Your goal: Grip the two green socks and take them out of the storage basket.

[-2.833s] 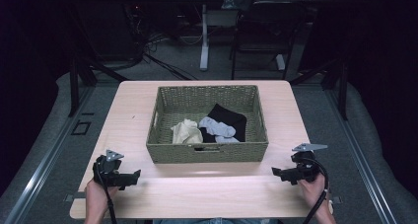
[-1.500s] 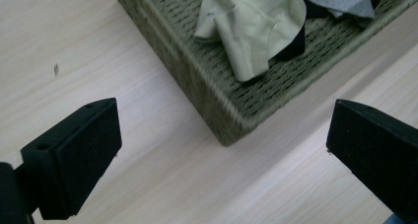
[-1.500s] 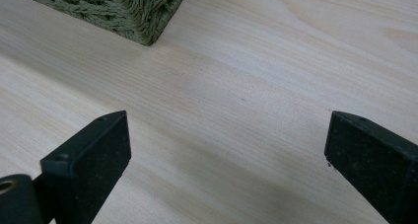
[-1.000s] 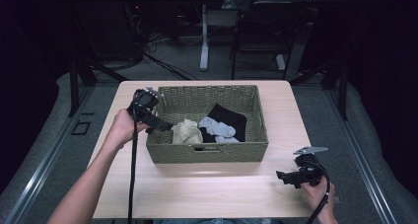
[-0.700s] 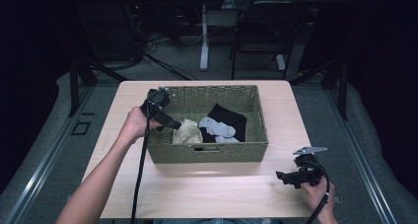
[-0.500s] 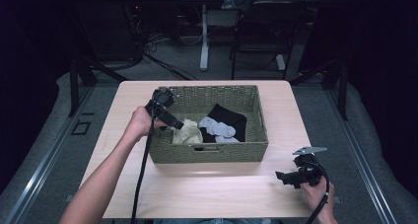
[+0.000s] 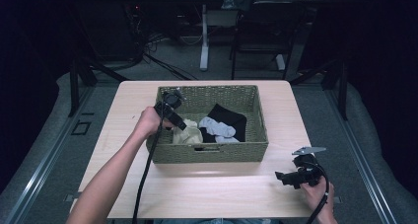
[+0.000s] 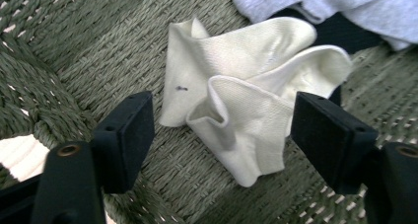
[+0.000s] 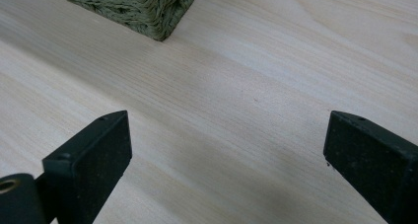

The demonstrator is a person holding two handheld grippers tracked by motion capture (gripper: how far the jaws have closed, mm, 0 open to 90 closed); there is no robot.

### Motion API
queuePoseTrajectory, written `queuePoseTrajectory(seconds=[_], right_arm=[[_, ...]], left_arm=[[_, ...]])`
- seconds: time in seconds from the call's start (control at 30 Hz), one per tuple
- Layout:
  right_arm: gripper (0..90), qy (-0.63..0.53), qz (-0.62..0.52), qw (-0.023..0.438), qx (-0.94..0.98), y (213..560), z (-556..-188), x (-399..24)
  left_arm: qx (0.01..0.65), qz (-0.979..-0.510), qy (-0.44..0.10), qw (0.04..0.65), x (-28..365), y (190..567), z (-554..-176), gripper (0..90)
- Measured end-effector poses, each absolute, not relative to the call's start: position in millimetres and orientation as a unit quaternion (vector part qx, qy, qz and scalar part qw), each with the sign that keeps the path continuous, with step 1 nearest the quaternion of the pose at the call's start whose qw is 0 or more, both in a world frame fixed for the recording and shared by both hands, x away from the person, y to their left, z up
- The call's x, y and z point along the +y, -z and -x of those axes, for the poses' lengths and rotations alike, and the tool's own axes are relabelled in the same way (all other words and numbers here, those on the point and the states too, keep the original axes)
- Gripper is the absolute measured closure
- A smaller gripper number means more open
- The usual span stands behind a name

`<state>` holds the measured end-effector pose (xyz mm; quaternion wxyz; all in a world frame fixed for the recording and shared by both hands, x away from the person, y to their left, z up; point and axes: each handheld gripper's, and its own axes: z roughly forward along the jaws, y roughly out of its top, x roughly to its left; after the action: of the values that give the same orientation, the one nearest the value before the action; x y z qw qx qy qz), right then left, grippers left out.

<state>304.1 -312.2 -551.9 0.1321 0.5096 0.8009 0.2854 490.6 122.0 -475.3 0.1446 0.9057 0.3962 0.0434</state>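
A crumpled cream sock (image 8: 246,110) lies on the floor of a woven green basket (image 7: 212,154), at its left end (image 7: 190,135). My left gripper (image 8: 224,120) reaches down into the basket (image 7: 181,125) from the left rim. Its jaws have just been closing and stand on either side of the cream sock without pinching it. A grey sock (image 7: 217,129) and a black cloth (image 7: 230,118) lie to the right of it. My right gripper (image 7: 285,177) rests low over the table's front right, open with bare wood between its jaws (image 9: 226,150).
The basket sits mid-table on a light wooden table (image 7: 222,194). Its near right corner (image 9: 148,7) lies ahead of the right gripper. A cable (image 7: 145,174) trails along the left forearm. Dark floor, chair and table legs lie beyond the far edge.
The left hand has gone from the table's front left to the basket and sunk into it over the cream sock, its jaws narrower. The right hand has kept still.
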Motion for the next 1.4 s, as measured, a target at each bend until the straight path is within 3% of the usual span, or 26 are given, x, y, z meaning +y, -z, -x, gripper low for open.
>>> queuePoseTrajectory(seconds=[0.33, 0.63, 1.4], right_arm=[[3.7, -0.287, -0.507, 0.129, 0.802, 552.1, -304.3, -311.5], [3.6, -0.288, -0.506, 0.127, 0.803, 552.4, -304.8, -312.7], [3.7, -0.285, -0.506, 0.129, 0.804, 552.4, -305.5, -312.3]], left_arm=[[0.411, -0.903, -0.028, 0.124, 119.9, 490.2, -498.8, 41.8], [0.386, -0.914, -0.025, 0.119, 119.9, 488.4, -489.1, 82.3], [0.339, -0.927, -0.055, 0.152, 123.3, 420.0, -463.3, 84.8]])
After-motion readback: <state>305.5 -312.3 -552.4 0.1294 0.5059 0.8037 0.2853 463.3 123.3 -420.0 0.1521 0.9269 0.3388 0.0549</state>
